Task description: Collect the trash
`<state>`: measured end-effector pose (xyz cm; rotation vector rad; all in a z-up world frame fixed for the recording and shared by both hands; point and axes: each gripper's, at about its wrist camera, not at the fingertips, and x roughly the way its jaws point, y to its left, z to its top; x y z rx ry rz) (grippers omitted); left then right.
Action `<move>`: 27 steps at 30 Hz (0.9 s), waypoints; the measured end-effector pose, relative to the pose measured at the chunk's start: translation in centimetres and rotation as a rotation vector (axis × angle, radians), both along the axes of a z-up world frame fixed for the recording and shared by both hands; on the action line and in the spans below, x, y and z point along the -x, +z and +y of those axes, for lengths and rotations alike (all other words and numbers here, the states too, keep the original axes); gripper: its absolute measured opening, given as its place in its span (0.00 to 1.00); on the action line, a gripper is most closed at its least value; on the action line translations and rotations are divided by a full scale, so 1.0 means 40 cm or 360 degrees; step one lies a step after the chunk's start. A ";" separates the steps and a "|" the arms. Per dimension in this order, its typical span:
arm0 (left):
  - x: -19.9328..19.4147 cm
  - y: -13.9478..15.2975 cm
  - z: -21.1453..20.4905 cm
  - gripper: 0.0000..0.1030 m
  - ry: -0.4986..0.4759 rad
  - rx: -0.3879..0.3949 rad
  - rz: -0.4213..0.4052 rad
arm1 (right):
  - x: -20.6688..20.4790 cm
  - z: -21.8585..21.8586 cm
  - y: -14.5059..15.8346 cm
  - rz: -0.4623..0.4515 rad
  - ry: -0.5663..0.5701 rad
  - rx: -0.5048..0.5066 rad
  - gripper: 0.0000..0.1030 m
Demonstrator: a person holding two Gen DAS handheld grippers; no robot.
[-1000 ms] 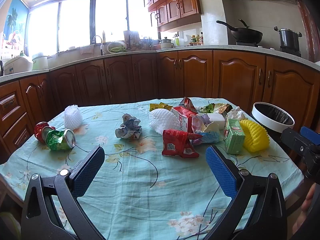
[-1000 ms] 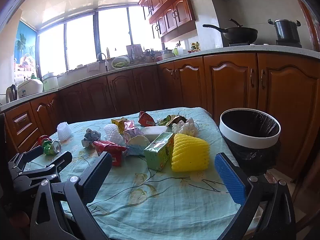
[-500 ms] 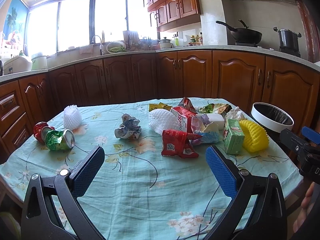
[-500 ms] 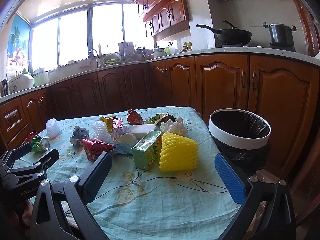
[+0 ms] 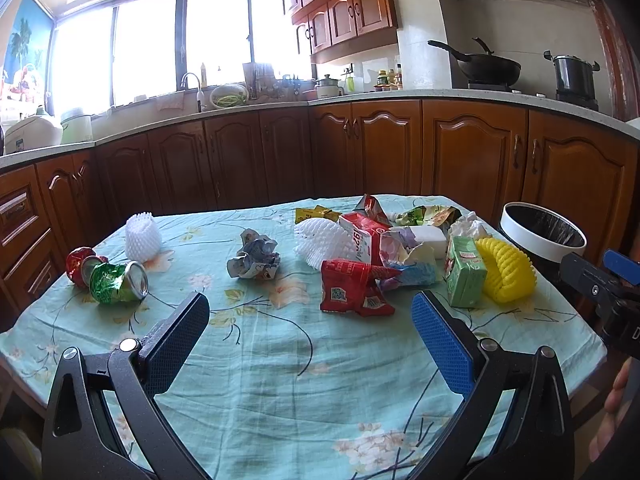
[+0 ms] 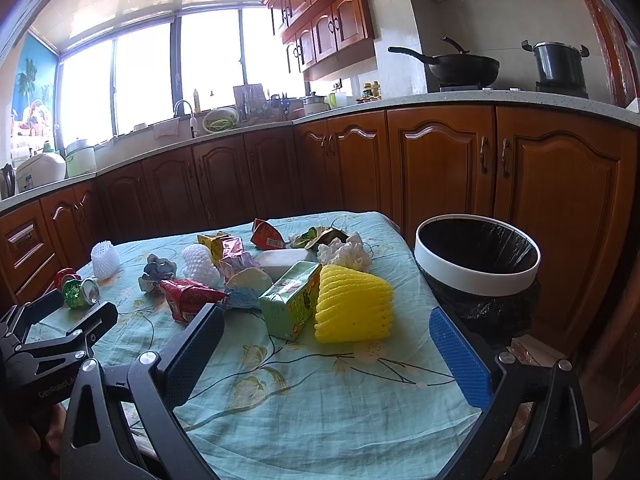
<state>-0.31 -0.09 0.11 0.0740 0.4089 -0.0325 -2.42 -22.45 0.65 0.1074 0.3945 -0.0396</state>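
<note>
**Both grippers poised over an untouched table of trash**

Left wrist view: almost nothing differs from a second ago. The left gripper (image 5: pixel 310 330) hangs over the near edge of the table (image 5: pixel 280 400) with its fingers spread wide and nothing between them, and every piece of trash lies where it did. The red wrapper (image 5: pixel 354 290) sits at about 12 o'clock just beyond the fingertips, the crumpled paper (image 5: pixel 254 260) at 11 o'clock, and the crushed green can (image 5: pixel 116 282) far out at 10 o'clock. The right gripper (image 5: pixel 600 280) shows at 3 o'clock. Judging by this, collecting has not begun.

Right wrist view: here the scene has swung slightly, so the right gripper (image 6: pixel 326 340) has shifted a little; it is spread wide too, holding nothing. The yellow foam net (image 6: pixel 354 306) lies at 12 o'clock just ahead, touching the green carton (image 6: pixel 290 304) at 11 o'clock. The bin (image 6: pixel 478 258), black-lined with a white rim, stands beside the table at 1 o'clock, apparently empty. That foam net looks like the nearest first pick.

The table wears a light blue floral cloth. Around it runs a kitchen with dark wooden cabinets, bright windows, and a wok (image 6: pixel 460 66) on the stove.
</note>
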 end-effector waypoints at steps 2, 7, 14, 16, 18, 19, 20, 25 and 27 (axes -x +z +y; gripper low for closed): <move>0.000 0.000 0.000 1.00 -0.0002 0.0000 0.0001 | 0.001 0.000 0.000 -0.0001 -0.0001 0.0000 1.00; 0.000 0.000 0.000 1.00 -0.0001 0.0001 0.0001 | 0.003 0.000 0.002 -0.0002 0.0002 -0.0002 1.00; 0.002 0.001 -0.003 1.00 -0.0002 -0.0008 -0.0001 | 0.004 -0.001 0.003 -0.0001 0.0016 -0.0011 1.00; 0.001 0.001 -0.003 1.00 -0.0003 -0.0006 0.0005 | 0.005 -0.002 0.003 -0.0001 0.0023 -0.0016 1.00; 0.002 0.001 -0.003 1.00 -0.0002 -0.0007 0.0005 | 0.003 -0.003 0.002 0.0000 0.0029 -0.0023 1.00; 0.002 0.001 -0.002 1.00 -0.0002 -0.0007 0.0004 | 0.003 -0.003 0.002 0.0000 0.0033 -0.0025 1.00; 0.003 0.001 -0.002 1.00 -0.0002 -0.0006 0.0004 | 0.004 -0.003 0.002 0.0000 0.0034 -0.0026 1.00; 0.002 0.001 -0.001 1.00 -0.0002 -0.0004 0.0009 | 0.005 0.000 0.002 0.0002 0.0056 -0.0033 1.00; 0.001 0.001 0.002 1.00 -0.0001 -0.0004 0.0014 | 0.005 0.002 0.002 0.0002 0.0066 -0.0032 1.00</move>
